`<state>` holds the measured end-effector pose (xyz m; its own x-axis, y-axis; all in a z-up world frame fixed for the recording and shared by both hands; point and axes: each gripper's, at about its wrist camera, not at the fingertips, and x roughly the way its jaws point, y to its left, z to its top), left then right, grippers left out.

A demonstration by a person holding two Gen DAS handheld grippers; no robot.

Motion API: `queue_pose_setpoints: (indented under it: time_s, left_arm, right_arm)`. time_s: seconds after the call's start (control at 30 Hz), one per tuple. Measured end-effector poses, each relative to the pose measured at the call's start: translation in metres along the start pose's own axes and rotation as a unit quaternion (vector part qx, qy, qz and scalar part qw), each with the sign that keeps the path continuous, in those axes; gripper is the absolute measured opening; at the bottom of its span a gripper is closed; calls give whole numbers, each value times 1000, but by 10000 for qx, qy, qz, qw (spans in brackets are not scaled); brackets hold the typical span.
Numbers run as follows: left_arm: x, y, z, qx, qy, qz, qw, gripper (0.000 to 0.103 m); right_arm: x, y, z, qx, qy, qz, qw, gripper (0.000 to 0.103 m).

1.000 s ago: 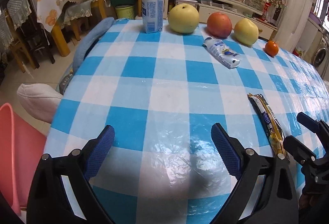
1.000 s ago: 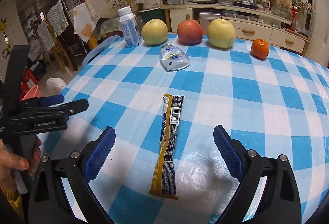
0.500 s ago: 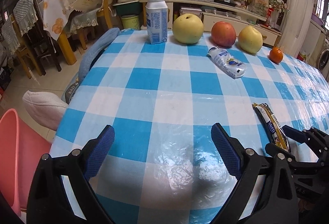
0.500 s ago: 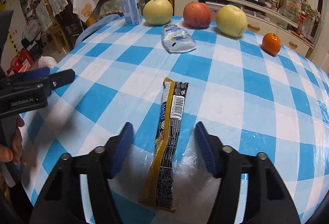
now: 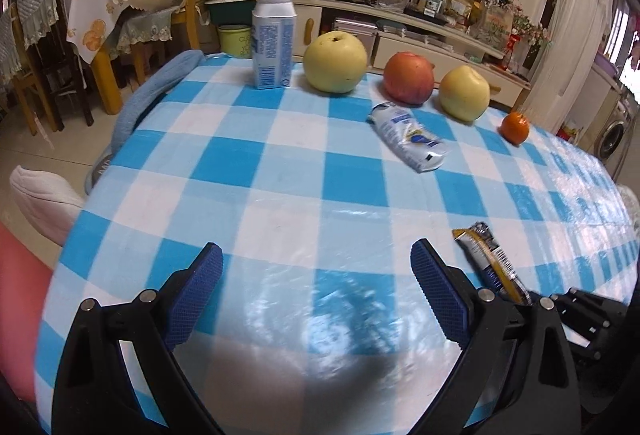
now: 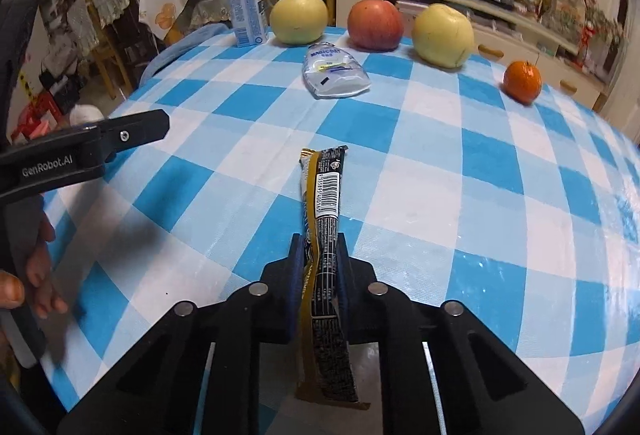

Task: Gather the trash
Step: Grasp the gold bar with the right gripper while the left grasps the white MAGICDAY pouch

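Observation:
A long gold and black snack wrapper (image 6: 324, 203) lies on the blue checked tablecloth (image 6: 460, 163). My right gripper (image 6: 319, 247) is shut on the wrapper near its middle. The wrapper also shows in the left wrist view (image 5: 490, 259), beside the right gripper (image 5: 576, 315). A crumpled white and blue pouch (image 6: 334, 71) lies farther back; it also shows in the left wrist view (image 5: 410, 137). My left gripper (image 5: 316, 283) is open and empty above the near table edge; it shows at the left in the right wrist view (image 6: 120, 135).
A white milk bottle (image 5: 273, 39), two yellow pears (image 5: 335, 61) (image 5: 465, 93), a red apple (image 5: 409, 77) and a small orange (image 5: 515, 127) stand along the far edge. A pink bin (image 5: 16, 299) sits on the floor at left. Chairs (image 5: 48, 47) stand beyond.
My right gripper has closed from wide open onto the snack wrapper. The left gripper has stayed open and shifted slightly.

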<state>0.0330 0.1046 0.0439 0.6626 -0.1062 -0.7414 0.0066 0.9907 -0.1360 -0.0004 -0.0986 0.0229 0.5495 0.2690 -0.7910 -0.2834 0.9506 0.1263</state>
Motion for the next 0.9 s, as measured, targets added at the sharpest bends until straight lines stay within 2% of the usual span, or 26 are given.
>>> queue_pose_setpoints:
  time_s: [0.1,0.3,0.5,0.8,0.9]
  left_arm:
    - [4,-11,5,-45,-161,-286,9995,95]
    - [18,-51,31,290,-403,-79,9987,95]
    - [63,-87,63,119,6,316,9994,95]
    - [120,-101,89,-562,566,507,9955,95]
    - [133,-104,92,-568,664,655,9940,95]
  right_arm:
    - [-7,-11,1,209,-77,57,9997,15]
    - [-32,-29,8,518,-387,170,9978,15]
    - [-46,-48,11,820,-523,280,9949,15]
    - [-58,-52,9,860,-570,530,9932,15]
    - [-60,-56,9,910,-581,560,9926,15]
